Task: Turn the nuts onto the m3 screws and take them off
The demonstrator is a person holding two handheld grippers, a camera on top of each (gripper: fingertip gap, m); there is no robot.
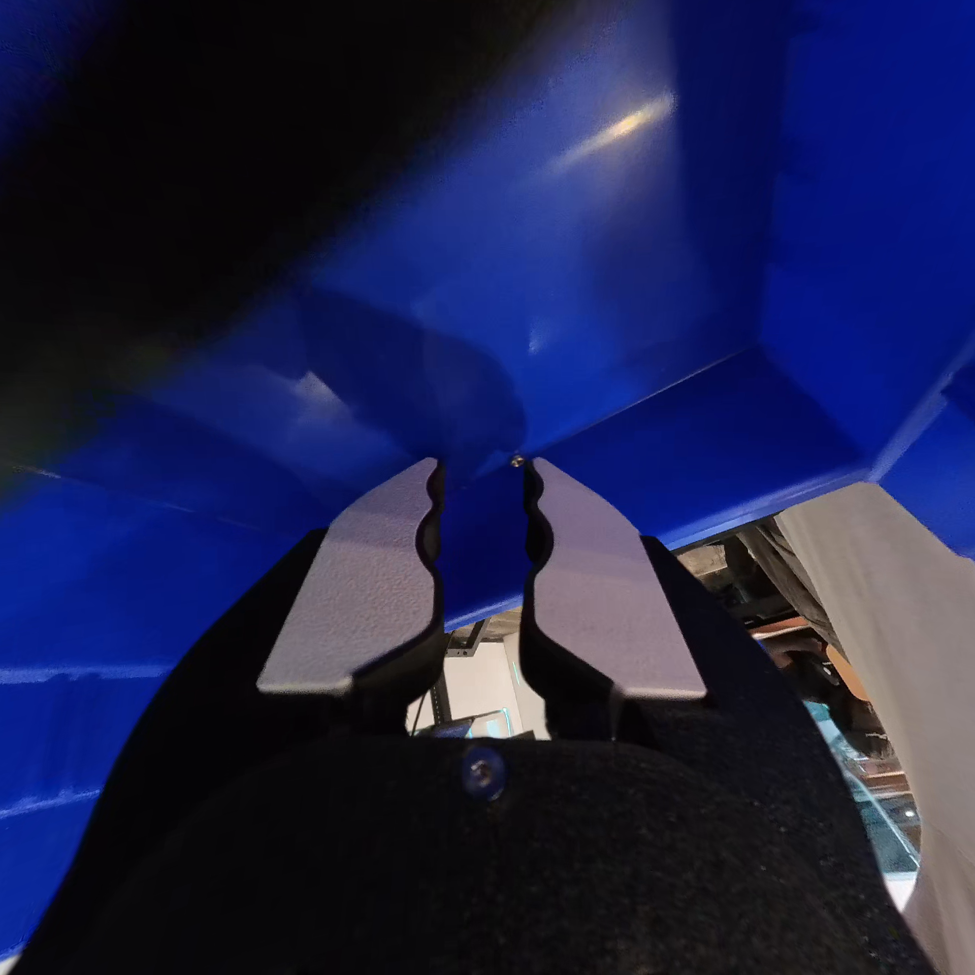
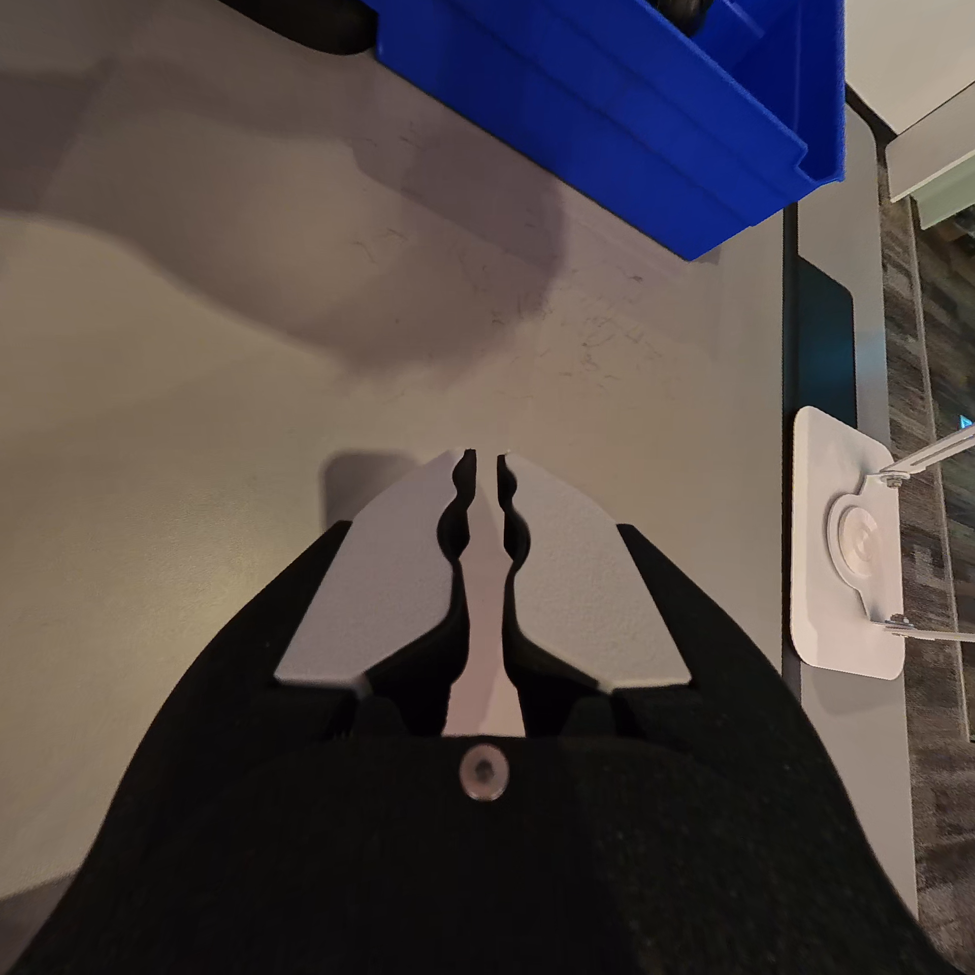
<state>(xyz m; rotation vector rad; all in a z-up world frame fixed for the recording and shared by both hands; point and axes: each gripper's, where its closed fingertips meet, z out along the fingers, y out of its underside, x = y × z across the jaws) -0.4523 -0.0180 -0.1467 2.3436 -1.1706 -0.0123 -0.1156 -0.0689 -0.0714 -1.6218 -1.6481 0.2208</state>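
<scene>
Small metal screw point(image 1: 517, 460) sits in the blue bin point(image 1: 607, 264), at the fold where floor meets wall, just past my left hand-held gripper point(image 1: 484, 464) on its right fingertip; jaws apart, holding nothing. My right hand-held gripper point(image 2: 486, 452) hangs over the bare grey bench point(image 2: 211, 422), jaws a narrow slit, empty. Bin far right there, white plate point(image 2: 844, 580) at the right edge.

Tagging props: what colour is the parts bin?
Solid blue bin; clearest in the right wrist view.
</scene>
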